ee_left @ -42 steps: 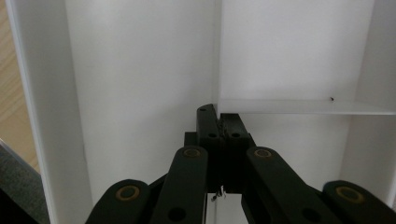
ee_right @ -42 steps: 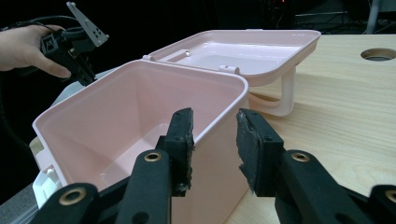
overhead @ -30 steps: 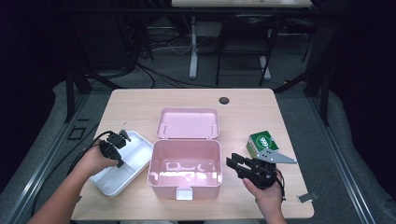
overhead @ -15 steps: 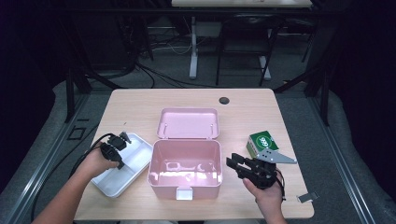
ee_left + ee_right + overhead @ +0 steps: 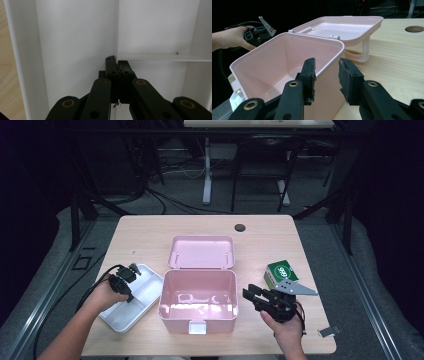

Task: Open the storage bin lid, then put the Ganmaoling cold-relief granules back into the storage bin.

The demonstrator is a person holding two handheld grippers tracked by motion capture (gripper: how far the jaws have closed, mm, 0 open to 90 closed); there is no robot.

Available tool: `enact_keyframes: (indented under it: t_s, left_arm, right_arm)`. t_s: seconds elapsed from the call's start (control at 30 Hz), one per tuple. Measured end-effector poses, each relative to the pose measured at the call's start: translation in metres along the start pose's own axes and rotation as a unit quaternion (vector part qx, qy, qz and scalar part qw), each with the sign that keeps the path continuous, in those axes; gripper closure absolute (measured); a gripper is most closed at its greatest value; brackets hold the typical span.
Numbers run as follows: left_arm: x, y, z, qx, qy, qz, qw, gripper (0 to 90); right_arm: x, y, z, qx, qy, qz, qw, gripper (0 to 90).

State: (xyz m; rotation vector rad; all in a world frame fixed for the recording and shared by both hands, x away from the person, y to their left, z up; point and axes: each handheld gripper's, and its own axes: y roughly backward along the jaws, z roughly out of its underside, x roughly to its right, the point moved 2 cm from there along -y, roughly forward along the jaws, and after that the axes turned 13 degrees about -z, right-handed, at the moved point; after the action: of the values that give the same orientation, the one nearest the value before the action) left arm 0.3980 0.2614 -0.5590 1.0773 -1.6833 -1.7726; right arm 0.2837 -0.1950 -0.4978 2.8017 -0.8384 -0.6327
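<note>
On the left of the worktop [image 5: 150, 227] I have the left gripper [image 5: 126, 279] down inside the white tray [image 5: 131, 316]. Left gripper view: jaws are pressed together, tips meeting right where the tray's inner dividers [image 5: 160, 57] cross. I can't tell if they're pinching the thin wall or just shut against it; nothing else sits between them. Tray looks empty around the tips.

Right gripper [image 5: 253, 296] hovers just off the right wall of the pink box [image 5: 198, 315], jaws parted with a clear gap, holding nothing. Right gripper view puts the box's near corner rim [image 5: 338, 44] dead ahead, lined up roughly with that gap. Box is open, lid [image 5: 201, 252] folded back flat behind it, interior bare.

Key relation: the tray lies just left of the box, touching or nearly so, long axis running diagonally from the near-left toward the box's left wall. Left gripper is the one on it, so any tray move is the left hand's. My read: the tray goes into the box, so the path is right and up over the box's left rim. Right gripper is placed to pinch the right rim and steady the box.

Green packet [image 5: 281, 272] sits behind the right gripper, apart from the box.
</note>
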Motion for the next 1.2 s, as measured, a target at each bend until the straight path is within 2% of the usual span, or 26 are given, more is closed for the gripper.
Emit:
enact_keyframes:
  t_s: [0.17, 0.37, 0.53, 0.63, 0.77, 0.83, 0.87, 0.93, 1.03, 1.13, 1.17, 1.2]
  left_arm:
    - [0.000, -0.002, 0.001, 0.001, 0.000, -0.002, 1.0000, 88.3]
    - [-0.006, 0.010, 0.007, 0.026, 0.021, -0.006, 0.9994, 74.1]
    - [-0.009, 0.027, 0.013, 0.061, 0.031, -0.009, 0.9976, 66.4]
    - [-0.008, 0.036, 0.016, 0.091, 0.042, -0.008, 0.9950, 64.1]
    - [-0.005, 0.047, 0.018, 0.130, 0.056, -0.010, 0.9899, 60.6]
    - [-0.005, 0.054, 0.018, 0.152, 0.064, -0.007, 0.9862, 59.6]
    - [-0.005, 0.057, 0.018, 0.166, 0.069, -0.008, 0.9837, 58.6]
    - [-0.005, 0.065, 0.019, 0.196, 0.084, -0.006, 0.9771, 57.5]
    - [-0.006, 0.073, 0.021, 0.225, 0.096, -0.007, 0.9696, 56.0]
    - [-0.006, 0.082, 0.026, 0.250, 0.104, -0.006, 0.9625, 55.0]
    - [-0.006, 0.084, 0.028, 0.260, 0.110, -0.006, 0.9594, 54.9]
    - [-0.006, 0.086, 0.029, 0.266, 0.112, -0.006, 0.9573, 54.7]
  right_arm:
    - [0.000, 0.000, 0.000, 0.000, 0.000, -0.001, 1.0000, 65.8]
    - [0.001, -0.002, 0.000, -0.001, 0.002, 0.001, 1.0000, 65.4]
    - [0.001, -0.002, -0.005, -0.004, 0.002, 0.000, 1.0000, 62.8]
    - [0.002, -0.001, -0.008, -0.005, 0.004, 0.002, 1.0000, 61.5]
    - [0.002, 0.000, -0.011, -0.009, 0.007, 0.002, 0.9999, 60.2]
    - [0.002, -0.001, -0.012, -0.013, 0.016, 0.005, 0.9998, 59.3]
    - [0.001, 0.000, -0.013, -0.015, 0.019, 0.010, 0.9997, 58.7]
    - [0.002, 0.001, -0.016, -0.024, 0.025, 0.015, 0.9993, 57.5]
    - [0.005, 0.003, -0.020, -0.030, 0.028, 0.021, 0.9989, 55.5]
    - [0.008, 0.003, -0.025, -0.048, 0.034, 0.031, 0.9978, 53.7]
    - [0.008, 0.004, -0.026, -0.056, 0.037, 0.033, 0.9972, 53.7]
    - [0.009, 0.003, -0.027, -0.060, 0.037, 0.028, 0.9971, 53.7]
